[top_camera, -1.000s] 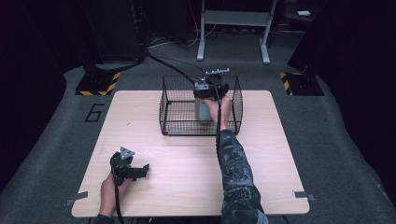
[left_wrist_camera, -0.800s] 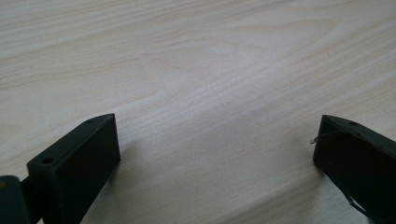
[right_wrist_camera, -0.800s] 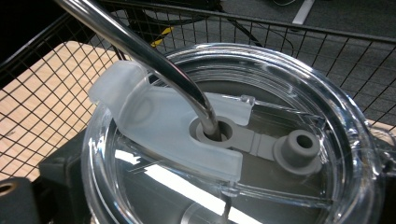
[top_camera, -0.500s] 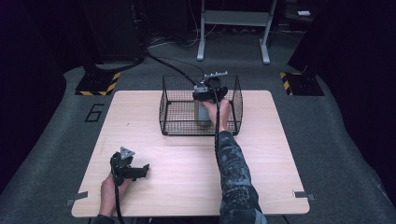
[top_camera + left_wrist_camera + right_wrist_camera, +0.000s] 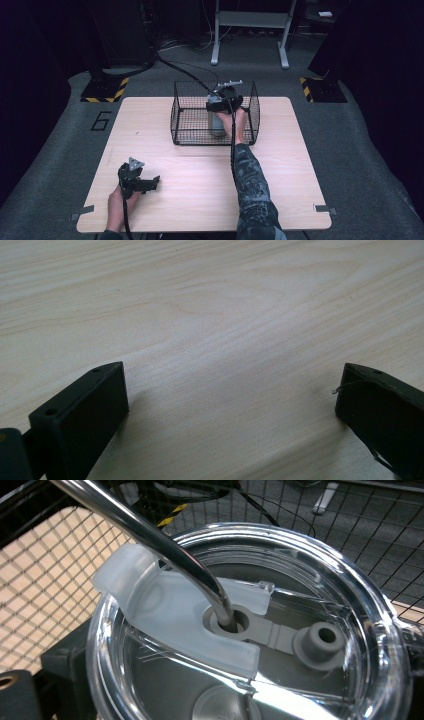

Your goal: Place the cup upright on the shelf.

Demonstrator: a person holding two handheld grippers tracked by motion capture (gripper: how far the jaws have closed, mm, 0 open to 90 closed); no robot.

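Right tongs (image 5: 218,106) are inside the black wire basket (image 5: 190,135) at the far middle of the desk (image 5: 280,170), clamped on a steel tumbler (image 5: 216,124) with a clear lid (image 5: 350,595) and a metal straw (image 5: 150,535). In the right gripper view the lid sits directly between the black jaws, one jaw pressed against its left side; the straw passes through the lid's grey grommet and leans up to the left.

Change observed: against the two earlier high views, the right tongs and tumbler stand in nearly the same spot within the basket, with at most a slight shift. The tumbler appears upright, its base at or near the basket floor; whether it is actually touching the floor cannot be told from these views.

Judgement: motion has all but stopped, which suggests the placing of the tumbler in the basket is at its last stage, with release and withdrawal upward past the straw as the remaining step. The leaning straw is the likely snag on withdrawal.

Left tongs (image 5: 147,182) rest idle on the near left of the desk, held in the left hand (image 5: 119,202), jaws wide apart with only bare wood grain between them; unchanged from the earlier views.
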